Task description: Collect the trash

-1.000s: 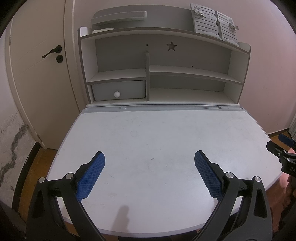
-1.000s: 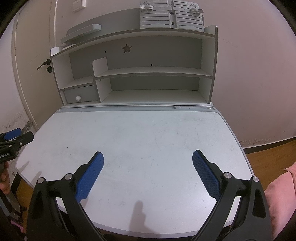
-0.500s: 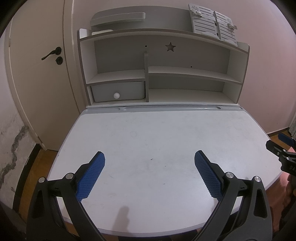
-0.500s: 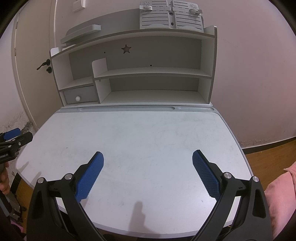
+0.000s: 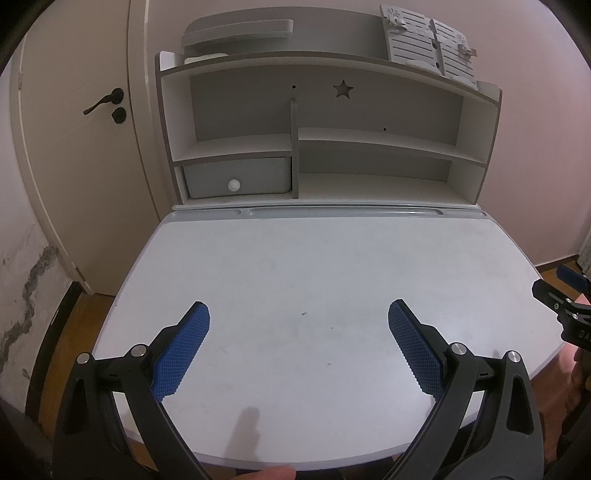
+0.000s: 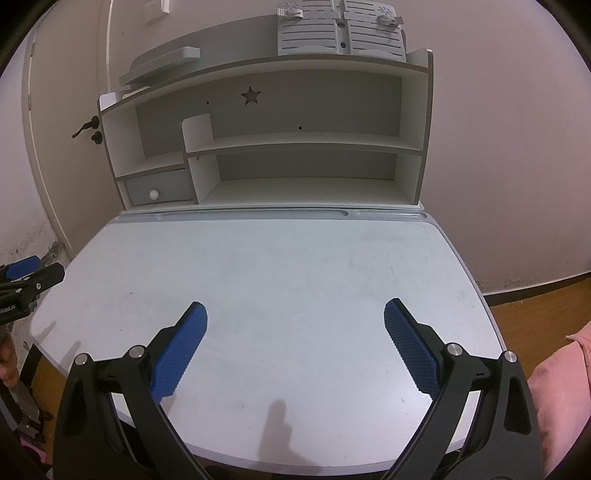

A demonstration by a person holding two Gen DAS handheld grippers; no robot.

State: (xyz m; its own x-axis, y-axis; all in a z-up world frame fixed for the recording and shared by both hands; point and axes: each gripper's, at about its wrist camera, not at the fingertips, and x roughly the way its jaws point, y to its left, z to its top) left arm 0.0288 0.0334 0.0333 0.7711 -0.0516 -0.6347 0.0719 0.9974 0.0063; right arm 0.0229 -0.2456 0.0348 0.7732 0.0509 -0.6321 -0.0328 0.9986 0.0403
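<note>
Trash is nowhere to be seen in either wrist view: the pale table (image 5: pixel 314 266) lies bare apart from a few tiny dark specks near its middle, too small to tell whether they are crumbs or marks. The left gripper (image 5: pixel 298 325) hangs above the near edge of the table with its jaws spread wide and nothing between the blue pads (image 5: pixel 415 347); the right gripper (image 6: pixel 295 323) hangs likewise over the near edge, jaws spread and empty. Each shows at the border of the other's view, held off the table's side edges. Behind the table stands a grey shelf unit (image 6: pixel 306 142), its open compartments bare, with a small drawer (image 5: pixel 236 179) shut at the lower left and a slatted grey stand (image 6: pixel 341 35) on top. My judgement is that the task is either at its very start, searching for something to pick up, or already finished, with the surface cleared; the views alone do not settle which. A next move would call for turning the cameras to the floor or sides of the table to find any litter or a bin, since none appears here. Against the earlier frames almost nothing differs: both grippers keep the same spread and nearly the same pose, with only a slight drift of the view.
</note>
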